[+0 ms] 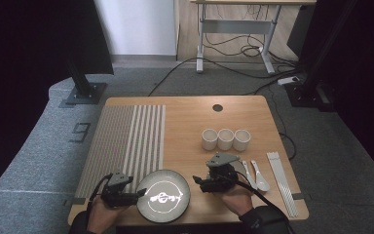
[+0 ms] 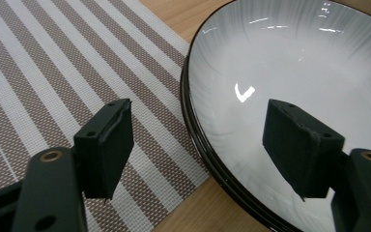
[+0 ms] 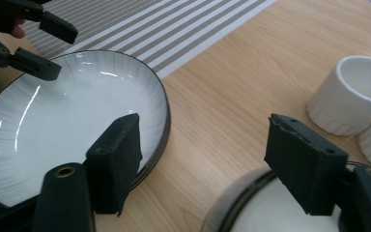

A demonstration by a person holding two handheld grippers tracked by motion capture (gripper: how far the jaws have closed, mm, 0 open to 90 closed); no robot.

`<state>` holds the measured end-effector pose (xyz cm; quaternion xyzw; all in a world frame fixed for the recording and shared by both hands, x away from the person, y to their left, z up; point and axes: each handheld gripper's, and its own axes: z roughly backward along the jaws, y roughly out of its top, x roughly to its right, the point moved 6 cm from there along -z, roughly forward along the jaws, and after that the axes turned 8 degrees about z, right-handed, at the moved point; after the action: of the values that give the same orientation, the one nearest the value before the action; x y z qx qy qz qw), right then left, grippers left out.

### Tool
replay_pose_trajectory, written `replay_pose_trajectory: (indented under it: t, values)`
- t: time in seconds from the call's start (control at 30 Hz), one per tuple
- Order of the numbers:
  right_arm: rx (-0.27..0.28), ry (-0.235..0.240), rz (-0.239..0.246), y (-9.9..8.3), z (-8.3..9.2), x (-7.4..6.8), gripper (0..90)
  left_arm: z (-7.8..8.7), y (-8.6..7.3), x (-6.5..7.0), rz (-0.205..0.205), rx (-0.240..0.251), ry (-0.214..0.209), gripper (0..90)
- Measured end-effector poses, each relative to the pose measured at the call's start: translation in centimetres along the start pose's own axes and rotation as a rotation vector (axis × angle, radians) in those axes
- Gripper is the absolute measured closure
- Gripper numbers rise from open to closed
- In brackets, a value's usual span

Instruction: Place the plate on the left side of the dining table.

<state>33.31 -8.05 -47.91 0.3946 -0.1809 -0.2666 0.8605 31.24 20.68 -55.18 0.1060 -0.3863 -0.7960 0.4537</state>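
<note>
1. High view: white ribbed ceramic plate with a dark rim (image 1: 163, 196) sits at the near edge of the light wooden bench (image 1: 190, 122), just right of the brown-and-white striped woven placemat (image 1: 126, 141).
2. Left hand-held gripper (image 1: 137, 193) is at the plate's left rim; its hand (image 1: 102, 214) comes in from the bottom edge.
3. Left gripper view: jaws spread, straddling the plate's rim, one pad over the placemat (image 2: 53, 87), the other over the plate's white inside (image 2: 290, 63). Neither pad presses on the rim.
4. Right hand-held gripper (image 1: 196, 181) is just right of the plate, apart from its rim.
5. Right gripper view: jaws spread, bare bench between them; plate (image 3: 67, 121) lies beside the left jaw, left hand-held gripper (image 3: 48, 46) at its far rim.
6. A second dark-rimmed round dish (image 3: 251, 208) shows under the right jaw.
7. Three white ribbed ceramic cups (image 1: 225, 139) stand in a row, touching, behind the right hand-held gripper.
8. White ceramic spoon (image 1: 260, 176) and pale chopsticks (image 1: 281, 183) lie to its right.
</note>
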Motion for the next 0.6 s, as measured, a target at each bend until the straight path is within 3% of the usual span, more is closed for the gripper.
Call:
replay_pose_trajectory:
  t: [0.4, 0.6]
  values:
    - [-0.016, 0.052, 0.029, -0.1, -1.8, -2.0, 36.2, 0.1, -0.1, -0.1, 0.014, 0.011, 0.000, 32.4]
    - [-0.016, 0.075, 0.040, -0.4, -2.5, -2.9, 43.6, -0.2, -0.3, 0.2, 0.013, 0.004, -0.005, 33.4]
